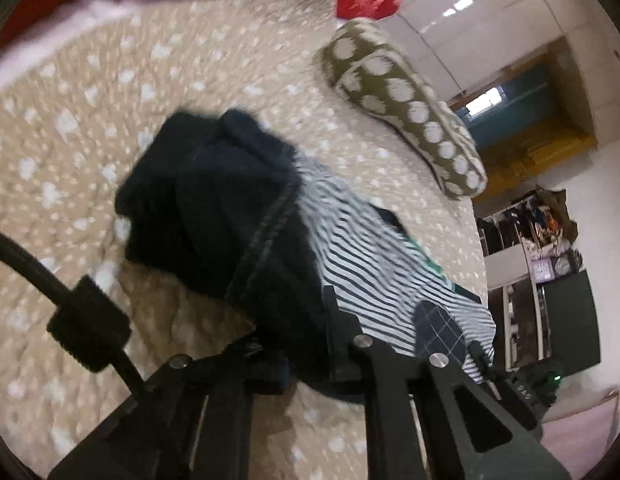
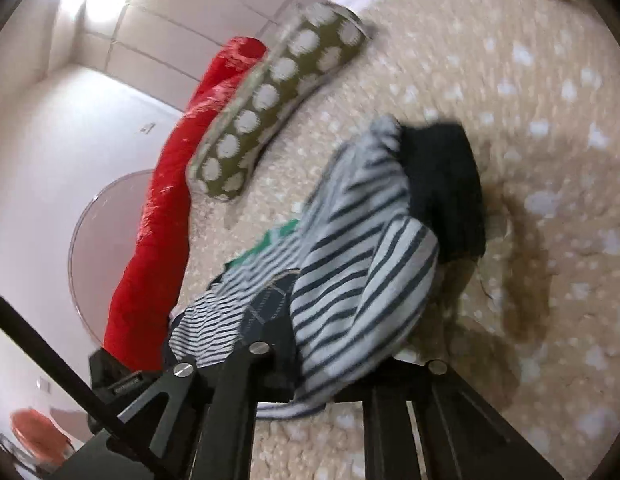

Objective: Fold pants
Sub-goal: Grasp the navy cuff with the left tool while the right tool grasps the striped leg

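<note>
The pants lie bunched on the bed, part plain dark navy (image 1: 214,208) and part white-and-navy striped (image 1: 350,248). My left gripper (image 1: 310,360) is shut on the dark navy part, which sits pinched between its fingers and is lifted a little off the cover. In the right wrist view the striped cloth (image 2: 350,256) drapes over my right gripper (image 2: 310,376), which is shut on it, with the navy part (image 2: 446,184) at the far end. A checked navy patch (image 2: 270,304) and a bit of green (image 2: 270,240) show in the folds. The fingertips are hidden by cloth.
The bed has a beige cover with white spots (image 1: 110,120). An olive pillow with white dots (image 1: 406,100) lies beyond the pants, and a red bundle (image 2: 170,184) lies along the bed's edge. Shelves with clutter (image 1: 542,240) stand past the bed. A cable (image 1: 38,272) crosses the lower left.
</note>
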Action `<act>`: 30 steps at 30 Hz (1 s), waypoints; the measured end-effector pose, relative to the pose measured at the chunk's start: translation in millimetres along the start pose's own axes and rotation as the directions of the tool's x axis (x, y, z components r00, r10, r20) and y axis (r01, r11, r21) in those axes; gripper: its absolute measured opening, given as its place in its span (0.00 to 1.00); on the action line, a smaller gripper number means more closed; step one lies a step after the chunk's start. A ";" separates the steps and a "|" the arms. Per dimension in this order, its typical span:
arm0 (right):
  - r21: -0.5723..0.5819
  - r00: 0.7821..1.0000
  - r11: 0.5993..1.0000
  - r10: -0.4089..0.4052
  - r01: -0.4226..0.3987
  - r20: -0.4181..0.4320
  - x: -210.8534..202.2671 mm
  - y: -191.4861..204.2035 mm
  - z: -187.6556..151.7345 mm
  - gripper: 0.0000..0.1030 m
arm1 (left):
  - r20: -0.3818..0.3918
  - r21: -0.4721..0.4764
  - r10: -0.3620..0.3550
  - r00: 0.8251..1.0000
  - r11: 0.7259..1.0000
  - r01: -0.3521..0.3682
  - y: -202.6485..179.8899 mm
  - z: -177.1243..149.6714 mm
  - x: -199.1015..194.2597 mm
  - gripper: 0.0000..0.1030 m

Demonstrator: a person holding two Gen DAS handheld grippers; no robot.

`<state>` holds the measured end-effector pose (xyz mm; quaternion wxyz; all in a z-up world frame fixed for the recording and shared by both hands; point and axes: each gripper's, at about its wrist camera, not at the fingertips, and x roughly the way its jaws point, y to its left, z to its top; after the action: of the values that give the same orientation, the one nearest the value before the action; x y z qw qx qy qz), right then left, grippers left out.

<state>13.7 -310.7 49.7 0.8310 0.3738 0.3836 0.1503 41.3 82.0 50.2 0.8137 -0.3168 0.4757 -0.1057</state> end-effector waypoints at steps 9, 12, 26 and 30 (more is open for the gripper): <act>-0.102 1.000 0.995 0.012 -0.011 0.018 -71.9 16.0 -47.7 0.09 | 0.051 0.114 0.078 0.996 0.990 -0.083 -16.8 -65.5 -57.5 0.11; -0.066 0.997 0.996 -0.068 0.066 -0.027 -68.8 -12.7 -66.6 0.15 | 0.006 0.114 0.126 0.992 0.986 -0.125 -1.7 -77.5 -47.4 0.13; -0.178 0.993 0.979 -0.093 0.104 0.067 -122.1 5.9 -91.5 0.47 | 0.143 0.052 0.097 0.985 0.993 -0.105 33.1 -70.8 -131.8 0.24; -0.368 0.997 0.930 -0.013 -0.017 -0.078 -71.1 64.1 -113.7 0.47 | 0.090 0.001 0.059 0.994 0.998 -0.059 38.2 -73.6 -110.2 0.24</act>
<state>-116.2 -248.0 85.8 0.8704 0.2055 0.3806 0.2351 -83.4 133.3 79.1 0.8377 -0.3057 0.4475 -0.0682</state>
